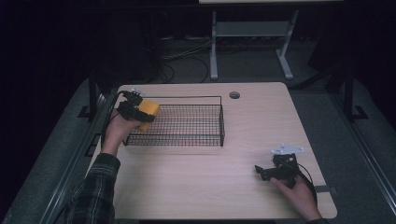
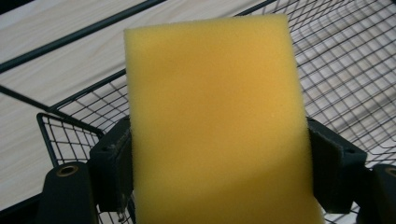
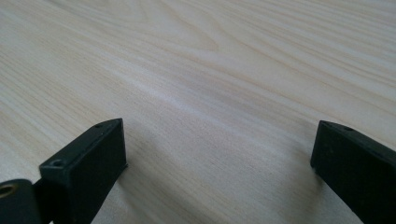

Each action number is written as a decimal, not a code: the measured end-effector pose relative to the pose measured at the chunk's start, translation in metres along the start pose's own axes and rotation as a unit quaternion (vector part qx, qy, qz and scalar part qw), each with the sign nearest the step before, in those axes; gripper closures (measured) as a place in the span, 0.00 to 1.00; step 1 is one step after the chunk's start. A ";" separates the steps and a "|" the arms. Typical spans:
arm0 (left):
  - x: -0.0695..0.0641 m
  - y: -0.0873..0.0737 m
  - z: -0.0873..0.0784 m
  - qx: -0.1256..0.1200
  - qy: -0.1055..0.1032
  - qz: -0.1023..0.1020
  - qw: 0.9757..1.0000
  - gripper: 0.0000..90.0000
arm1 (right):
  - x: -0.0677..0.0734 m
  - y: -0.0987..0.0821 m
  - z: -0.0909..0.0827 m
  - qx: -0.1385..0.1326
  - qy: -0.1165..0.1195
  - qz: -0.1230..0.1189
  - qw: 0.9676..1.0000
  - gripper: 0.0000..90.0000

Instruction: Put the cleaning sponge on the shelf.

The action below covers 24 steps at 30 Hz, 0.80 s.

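Sponge (image 2: 215, 121) between left gripper (image 2: 219, 154) fingers

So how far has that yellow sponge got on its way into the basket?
Done: the left gripper is clamped on the sponge and has it at the basket's left end. In hand: carrying it over the mesh. Left: letting it go inside. The right gripper rests open on the table.
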<state>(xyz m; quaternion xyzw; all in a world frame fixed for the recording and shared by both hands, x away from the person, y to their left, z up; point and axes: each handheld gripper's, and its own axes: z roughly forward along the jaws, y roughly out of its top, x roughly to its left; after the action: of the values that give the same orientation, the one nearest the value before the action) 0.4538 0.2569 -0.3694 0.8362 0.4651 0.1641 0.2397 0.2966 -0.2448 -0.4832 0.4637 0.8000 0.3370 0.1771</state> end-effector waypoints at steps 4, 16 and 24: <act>0.004 -0.004 0.005 0.007 0.002 -0.007 1.000 0.24 | 0.000 0.000 0.000 0.000 0.000 0.000 1.000 0.03; 0.011 -0.014 0.017 0.019 0.003 -0.020 1.000 0.24 | 0.000 0.000 0.000 0.000 0.000 0.000 1.000 0.03; 0.014 -0.019 0.023 0.028 0.003 -0.025 0.999 0.24 | 0.000 0.000 0.000 0.000 0.000 0.000 1.000 0.03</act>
<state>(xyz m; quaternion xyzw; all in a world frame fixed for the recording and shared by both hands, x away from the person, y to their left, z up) 0.4596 0.2716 -0.3982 0.8301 0.4912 0.1472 0.2191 0.2966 -0.2447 -0.4832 0.4638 0.7999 0.3369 0.1773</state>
